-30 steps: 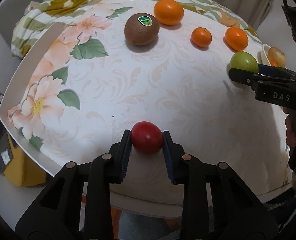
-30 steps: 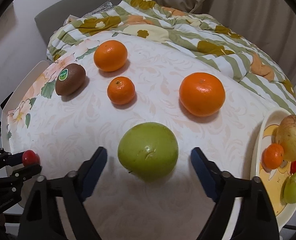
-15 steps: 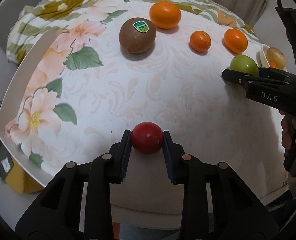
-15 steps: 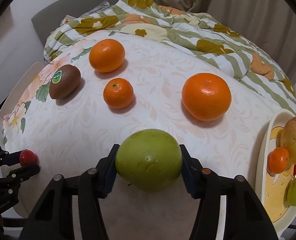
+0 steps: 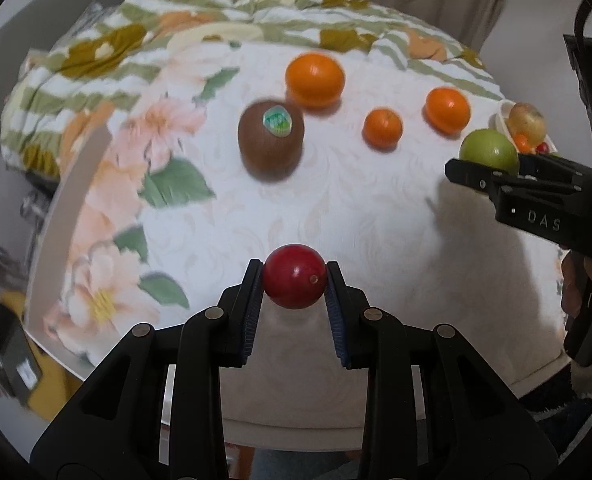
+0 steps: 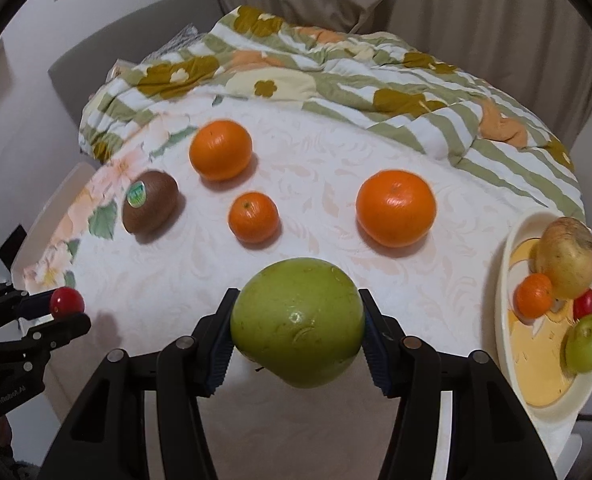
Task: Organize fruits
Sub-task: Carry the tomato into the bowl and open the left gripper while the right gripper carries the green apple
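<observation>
My left gripper [image 5: 294, 280] is shut on a small red tomato [image 5: 294, 276] and holds it above the near edge of the white floral table [image 5: 355, 208]. My right gripper [image 6: 297, 322] is shut on a large green apple [image 6: 297, 326] and holds it above the table; it also shows in the left wrist view [image 5: 487, 152]. A brown kiwi [image 6: 150, 208], two big oranges [image 6: 220, 150] [image 6: 395, 208] and a small mandarin [image 6: 253, 217] lie on the table. A cream plate [image 6: 511, 360] at the right holds a pear, a mandarin, a tomato and a green apple.
A rumpled striped floral blanket [image 6: 335, 76] covers the far side of the table. Curtains hang behind it. The left gripper with its tomato shows at the left edge of the right wrist view [image 6: 66, 300]. The table's left rim [image 5: 68, 208] drops off to the floor.
My right gripper closed on the green apple and lifted it off the table. My left gripper has kept hold of the tomato and risen a little.
</observation>
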`<state>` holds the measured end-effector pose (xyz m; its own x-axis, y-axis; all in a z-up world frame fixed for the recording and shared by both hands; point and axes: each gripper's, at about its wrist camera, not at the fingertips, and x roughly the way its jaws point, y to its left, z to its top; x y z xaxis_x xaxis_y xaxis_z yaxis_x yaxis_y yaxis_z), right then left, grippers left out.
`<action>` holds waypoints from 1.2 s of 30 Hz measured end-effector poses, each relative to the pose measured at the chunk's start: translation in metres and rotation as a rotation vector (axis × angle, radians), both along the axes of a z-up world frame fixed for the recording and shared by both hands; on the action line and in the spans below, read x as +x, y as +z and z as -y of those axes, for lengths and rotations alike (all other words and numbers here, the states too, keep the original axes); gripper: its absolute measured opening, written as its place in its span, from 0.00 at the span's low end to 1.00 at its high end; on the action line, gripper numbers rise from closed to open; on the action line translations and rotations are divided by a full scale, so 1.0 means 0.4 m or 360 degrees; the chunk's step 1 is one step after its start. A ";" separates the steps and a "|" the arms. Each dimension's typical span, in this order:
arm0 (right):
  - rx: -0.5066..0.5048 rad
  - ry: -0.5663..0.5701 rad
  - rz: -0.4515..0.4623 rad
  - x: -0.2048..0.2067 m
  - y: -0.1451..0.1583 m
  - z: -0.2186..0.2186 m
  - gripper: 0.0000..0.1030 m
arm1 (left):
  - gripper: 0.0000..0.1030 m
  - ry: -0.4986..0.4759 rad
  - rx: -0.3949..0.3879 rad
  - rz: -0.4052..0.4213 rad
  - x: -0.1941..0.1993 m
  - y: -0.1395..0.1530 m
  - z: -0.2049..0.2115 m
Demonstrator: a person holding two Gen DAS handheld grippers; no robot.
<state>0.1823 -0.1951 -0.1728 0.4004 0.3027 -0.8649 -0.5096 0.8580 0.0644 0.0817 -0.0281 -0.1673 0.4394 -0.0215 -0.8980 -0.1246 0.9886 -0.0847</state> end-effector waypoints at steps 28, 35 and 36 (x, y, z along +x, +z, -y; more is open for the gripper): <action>0.0141 -0.0733 0.0183 -0.146 0.254 0.350 0.51 | 0.37 -0.0732 -0.0073 0.0400 0.158 0.277 0.301; 0.0144 -0.0696 0.0193 -0.109 0.260 0.481 0.51 | 0.37 -0.0723 -0.0123 0.0358 0.228 0.260 0.464; 0.0154 -0.0684 0.0187 -0.100 0.259 0.501 0.51 | 0.37 -0.0718 -0.0127 0.0350 0.239 0.253 0.487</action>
<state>0.1425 -0.3955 -0.0693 0.6013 0.1647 -0.7819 -0.1170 0.9861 0.1177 0.1772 -0.2229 -0.0661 0.5489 -0.3175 -0.7732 0.3424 0.9293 -0.1385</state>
